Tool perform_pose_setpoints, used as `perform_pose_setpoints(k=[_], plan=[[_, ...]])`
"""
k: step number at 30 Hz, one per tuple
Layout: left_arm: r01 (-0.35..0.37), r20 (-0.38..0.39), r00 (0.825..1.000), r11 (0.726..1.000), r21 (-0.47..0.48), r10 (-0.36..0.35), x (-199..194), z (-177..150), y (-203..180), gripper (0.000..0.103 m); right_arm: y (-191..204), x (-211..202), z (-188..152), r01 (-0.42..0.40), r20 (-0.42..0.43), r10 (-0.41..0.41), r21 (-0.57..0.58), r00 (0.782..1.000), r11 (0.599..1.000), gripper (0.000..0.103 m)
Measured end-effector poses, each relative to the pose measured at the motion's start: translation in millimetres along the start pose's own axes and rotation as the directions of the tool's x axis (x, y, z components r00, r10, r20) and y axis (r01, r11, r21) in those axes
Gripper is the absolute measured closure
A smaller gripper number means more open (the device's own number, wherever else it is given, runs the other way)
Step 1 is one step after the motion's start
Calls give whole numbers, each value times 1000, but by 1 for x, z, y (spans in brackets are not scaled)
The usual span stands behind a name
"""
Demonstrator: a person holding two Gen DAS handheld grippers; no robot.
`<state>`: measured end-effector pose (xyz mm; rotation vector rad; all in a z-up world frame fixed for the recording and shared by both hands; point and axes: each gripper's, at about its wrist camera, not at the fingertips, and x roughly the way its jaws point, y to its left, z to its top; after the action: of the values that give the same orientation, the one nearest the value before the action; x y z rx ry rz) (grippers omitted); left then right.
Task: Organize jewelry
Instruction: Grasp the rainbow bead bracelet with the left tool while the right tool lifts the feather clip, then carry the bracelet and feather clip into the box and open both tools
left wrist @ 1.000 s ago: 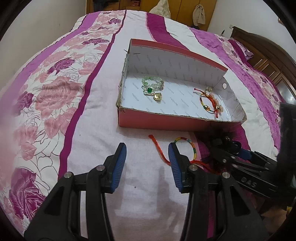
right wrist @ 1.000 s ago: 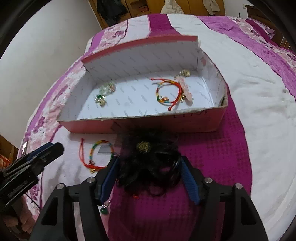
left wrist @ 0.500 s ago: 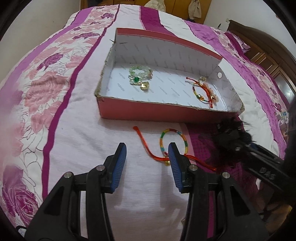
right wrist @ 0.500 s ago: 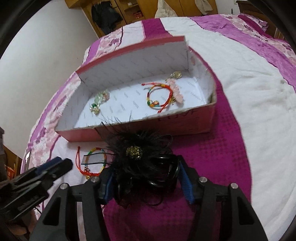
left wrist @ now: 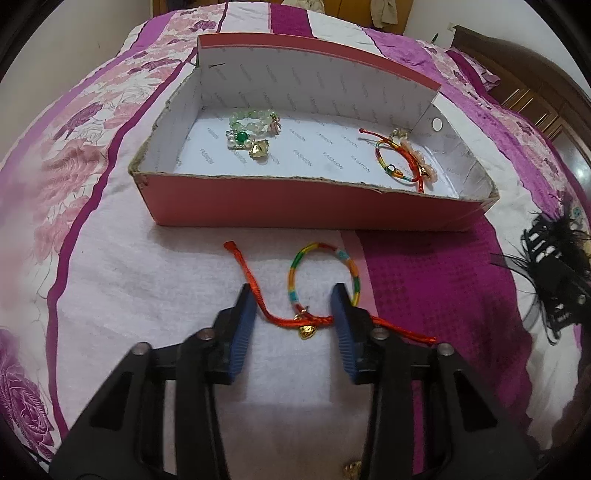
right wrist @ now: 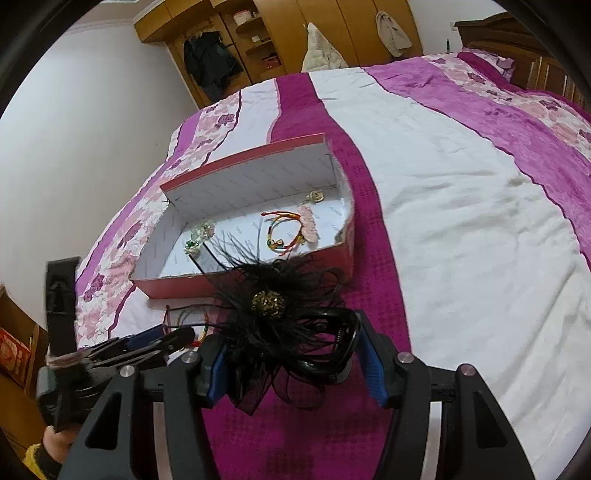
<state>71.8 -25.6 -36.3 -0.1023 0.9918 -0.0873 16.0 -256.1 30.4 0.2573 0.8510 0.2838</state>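
Bedroom: wooden wardrobe along the far wall with clothes hanging on it, pale wall on the left.
Surface: bedspread in white, magenta and pink-rose stripes, covering everything under the action.
Box: red cardboard box with a white printed lining, open on top, sitting on the bedspread ahead of both tools.
Box, left end: pale green bead bracelet, with a green-stone pearl piece and a small gold charm just beside it.
Box, right end: second rainbow cord bracelet lying against a pink hair clip, close to the right wall.
Rainbow bracelet: rainbow cord bracelet on the bedspread, just in front of the box's near wall, red tails running off to each side, gold pendant at the knot.
Left gripper: left gripper spread wide, low over the bedspread, blue pads either side of the knot and pendant; the loop lies just ahead of the tips; the right pad overlaps the red cord, nothing pinched.
Right gripper: right gripper clamped on a black feather hair clip with a gold beaded centre.
Feather clip position: lifted off the bedspread, near the box's front wall; whether it is over the wall itself I can't tell.
Cross view: from the left camera the feather clip shows far right, well apart from the rainbow bracelet.
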Motion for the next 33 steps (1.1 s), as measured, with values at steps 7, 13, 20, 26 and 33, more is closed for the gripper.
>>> perform_pose_setpoints(k=[7,13,20,26,33], plan=[[27,9,1000,1000,7,-27,-1,-1,0,103,-12,-2,-7,-4,-5,5,23,1000,1000,42],[70,30,997,998,-5,-70,-17,-2,5,103,-13,-5,-10,-7,-5,7,26,1000,1000,42],[92,95,991,996,-5,-91,-46,1,6,103,-8,-13,-10,-10,13,9,13,1000,1000,42],[95,161,983,995,-5,-93,-70,5,4,103,1,-21,-10,-19,32,19,-5,999,1000,42],[82,239,968,997,0,-80,-93,12,3,103,13,-34,-7,-27,66,30,-41,997,999,42]])
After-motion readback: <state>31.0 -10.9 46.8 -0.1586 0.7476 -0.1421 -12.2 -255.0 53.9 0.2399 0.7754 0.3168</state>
